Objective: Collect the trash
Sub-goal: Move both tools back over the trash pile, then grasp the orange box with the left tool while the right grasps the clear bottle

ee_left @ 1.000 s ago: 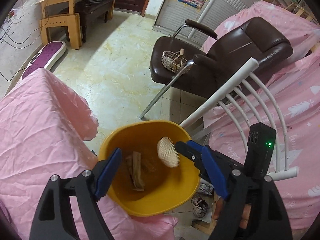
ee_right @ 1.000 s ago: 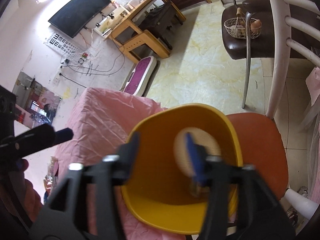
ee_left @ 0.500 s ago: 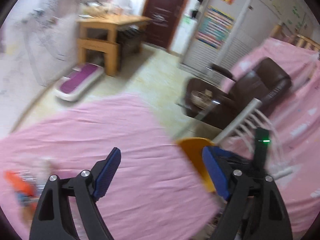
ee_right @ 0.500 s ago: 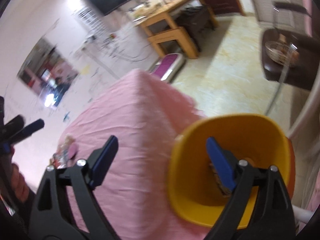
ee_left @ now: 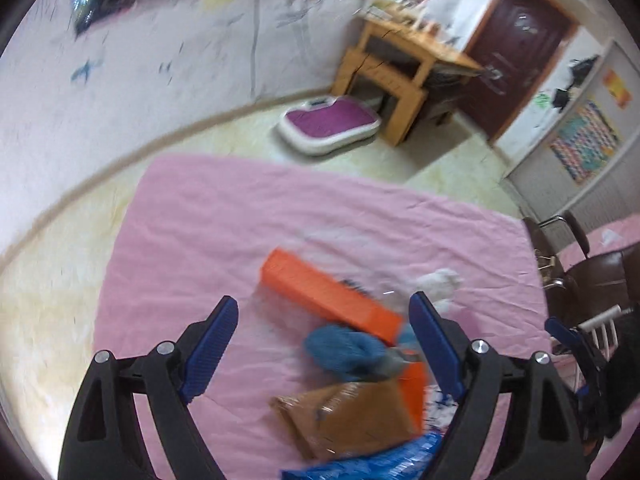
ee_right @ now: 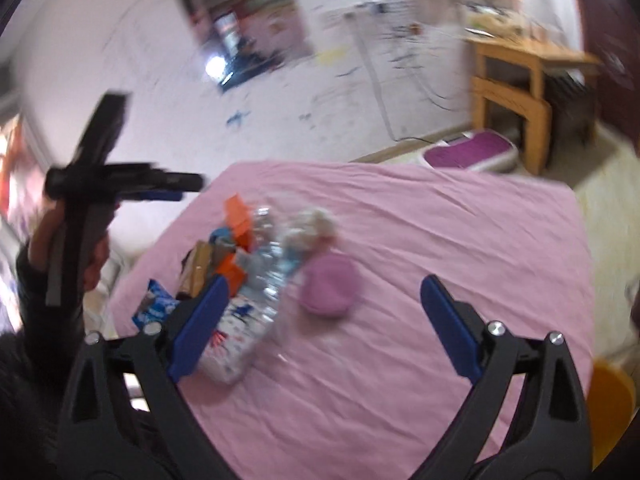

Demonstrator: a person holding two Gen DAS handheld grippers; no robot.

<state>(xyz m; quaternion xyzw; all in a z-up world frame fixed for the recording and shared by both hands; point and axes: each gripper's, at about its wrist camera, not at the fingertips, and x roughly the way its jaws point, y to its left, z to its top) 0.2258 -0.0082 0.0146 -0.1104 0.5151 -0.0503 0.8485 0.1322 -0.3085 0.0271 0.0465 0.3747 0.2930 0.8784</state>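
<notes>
A heap of trash lies on the pink-covered table [ee_left: 240, 216]: an orange box [ee_left: 328, 296], a blue crumpled piece [ee_left: 352, 354], a brown packet [ee_left: 348, 420] and a white tissue [ee_left: 438, 284]. My left gripper [ee_left: 322, 312] hovers open above the heap with nothing in it. In the right wrist view the same heap shows a clear plastic bottle [ee_right: 268, 264] and a pink round thing [ee_right: 330, 286]. My right gripper [ee_right: 324, 292] hangs above the table with its jaws opening and nothing held. The yellow bin [ee_right: 612, 412] peeks in at the lower right.
A hand holds the left gripper [ee_right: 120, 184] at the table's far left. A wooden desk [ee_left: 400, 56] and a purple-topped platform [ee_left: 332, 124] stand on the floor beyond the table. A brown chair [ee_left: 592, 276] is at the right.
Both grippers swung away from the yellow bin to the trash heap on the pink table. The round white item that the right gripper held is gone from its jaws, which have spread wide.
</notes>
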